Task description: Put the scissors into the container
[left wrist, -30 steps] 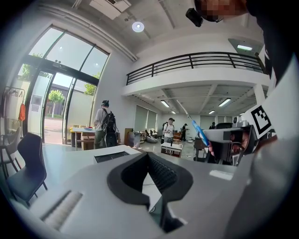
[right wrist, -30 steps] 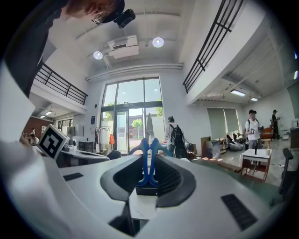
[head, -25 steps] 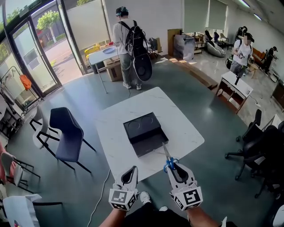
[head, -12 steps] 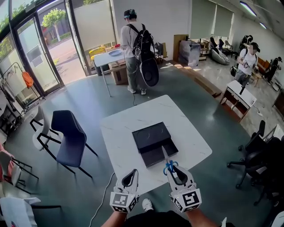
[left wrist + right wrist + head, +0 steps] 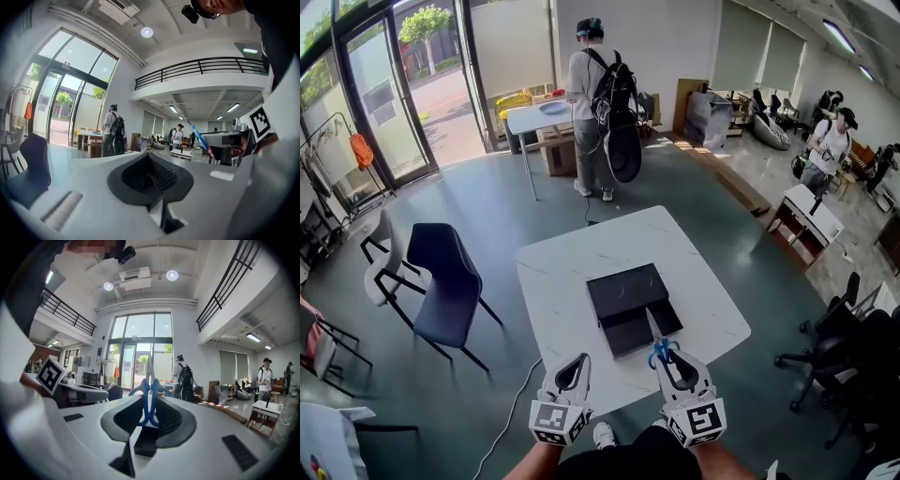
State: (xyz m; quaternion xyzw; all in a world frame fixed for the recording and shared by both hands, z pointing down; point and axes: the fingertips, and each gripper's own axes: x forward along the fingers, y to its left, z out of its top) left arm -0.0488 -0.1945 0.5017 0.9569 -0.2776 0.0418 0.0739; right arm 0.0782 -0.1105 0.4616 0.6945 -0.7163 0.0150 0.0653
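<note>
In the head view a black, flat container lies at the middle of a white table. My right gripper is shut on the blue handles of the scissors. Their blades point forward, and the tip reaches over the container's near edge. In the right gripper view the scissors stand upright between the pads of the right gripper. My left gripper hovers at the table's near edge, left of the right one. In the left gripper view the left gripper holds nothing and its pads meet.
A dark blue chair and a white chair stand left of the table. A person with a backpack stands at a far table. Black office chairs are on the right. A cable runs across the floor.
The table and container have drawn nearer in the head view. The scissors' tip now lies over the container's near edge. Both grippers keep the same pose.
</note>
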